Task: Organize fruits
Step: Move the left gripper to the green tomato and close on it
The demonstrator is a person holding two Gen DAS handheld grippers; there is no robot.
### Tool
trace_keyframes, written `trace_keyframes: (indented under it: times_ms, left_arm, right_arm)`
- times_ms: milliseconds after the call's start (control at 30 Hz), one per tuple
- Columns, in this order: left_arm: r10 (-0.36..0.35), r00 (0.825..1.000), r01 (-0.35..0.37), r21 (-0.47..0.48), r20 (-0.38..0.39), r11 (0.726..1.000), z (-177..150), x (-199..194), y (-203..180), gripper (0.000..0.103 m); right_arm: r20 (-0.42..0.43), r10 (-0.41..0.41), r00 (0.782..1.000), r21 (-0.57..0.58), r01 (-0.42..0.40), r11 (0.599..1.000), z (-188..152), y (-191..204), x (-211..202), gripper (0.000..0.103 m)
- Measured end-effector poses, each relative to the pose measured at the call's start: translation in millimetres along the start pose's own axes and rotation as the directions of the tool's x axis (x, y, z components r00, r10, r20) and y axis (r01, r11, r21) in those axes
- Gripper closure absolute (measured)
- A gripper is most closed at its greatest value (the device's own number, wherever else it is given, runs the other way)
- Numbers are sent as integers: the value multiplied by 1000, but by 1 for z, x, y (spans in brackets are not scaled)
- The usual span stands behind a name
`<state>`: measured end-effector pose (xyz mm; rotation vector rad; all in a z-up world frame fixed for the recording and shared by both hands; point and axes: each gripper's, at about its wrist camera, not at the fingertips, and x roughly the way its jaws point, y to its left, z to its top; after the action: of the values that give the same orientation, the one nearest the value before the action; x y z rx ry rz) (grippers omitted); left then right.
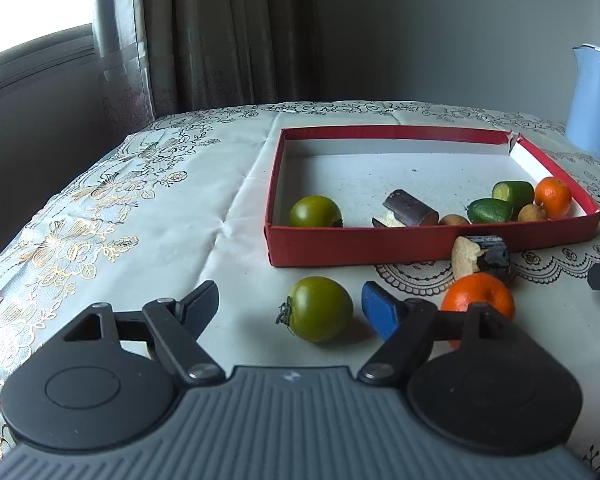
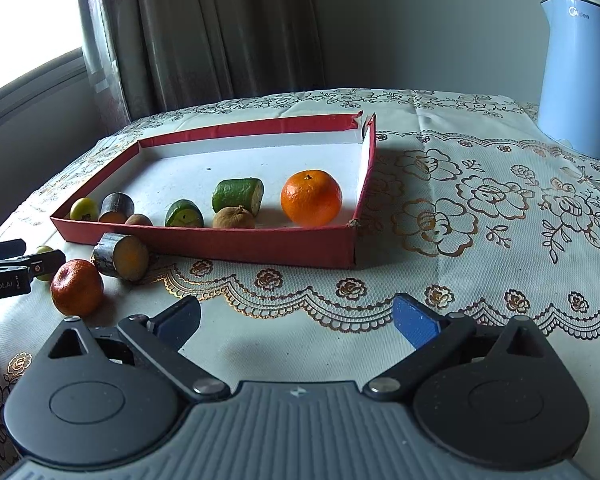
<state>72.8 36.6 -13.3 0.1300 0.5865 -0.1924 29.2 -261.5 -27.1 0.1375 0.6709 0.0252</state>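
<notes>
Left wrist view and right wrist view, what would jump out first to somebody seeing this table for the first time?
The red tray in the middle of the flowered tablecloth, holding a green tomato, cucumber pieces and a bright orange near its right wall. In front of it on the cloth lie another green tomato between the open left gripper fingers, and a second orange. A pale blue kettle stands far right.

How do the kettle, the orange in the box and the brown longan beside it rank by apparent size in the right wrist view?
1. Kettle
2. Orange
3. Longan
</notes>
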Motion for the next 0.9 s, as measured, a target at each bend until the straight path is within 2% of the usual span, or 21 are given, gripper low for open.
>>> trace_keyframes:
  times_ms: [167, 233, 333, 900]
  left_arm:
    - [1, 1000, -1, 2, -2, 1000, -1, 0, 0, 28]
    - [-1, 1000, 1, 4, -8, 1000, -1, 1, -1, 43]
    - [-15, 1000, 15, -2, -18, 1000, -1, 3, 0, 53]
    - [10, 1000, -9, 31, -22, 999, -1, 3, -6, 52]
  right_arm:
    - [0, 0, 1000, 0, 0, 1000, 0, 0, 0, 0]
    - [0, 0, 1000, 0, 0, 1000, 0, 0, 0, 0]
    - [0, 0, 1000, 0, 0, 1000, 0, 0, 0, 0]
    - [1, 2, 1000, 3, -2, 1000, 0, -1, 0, 0]
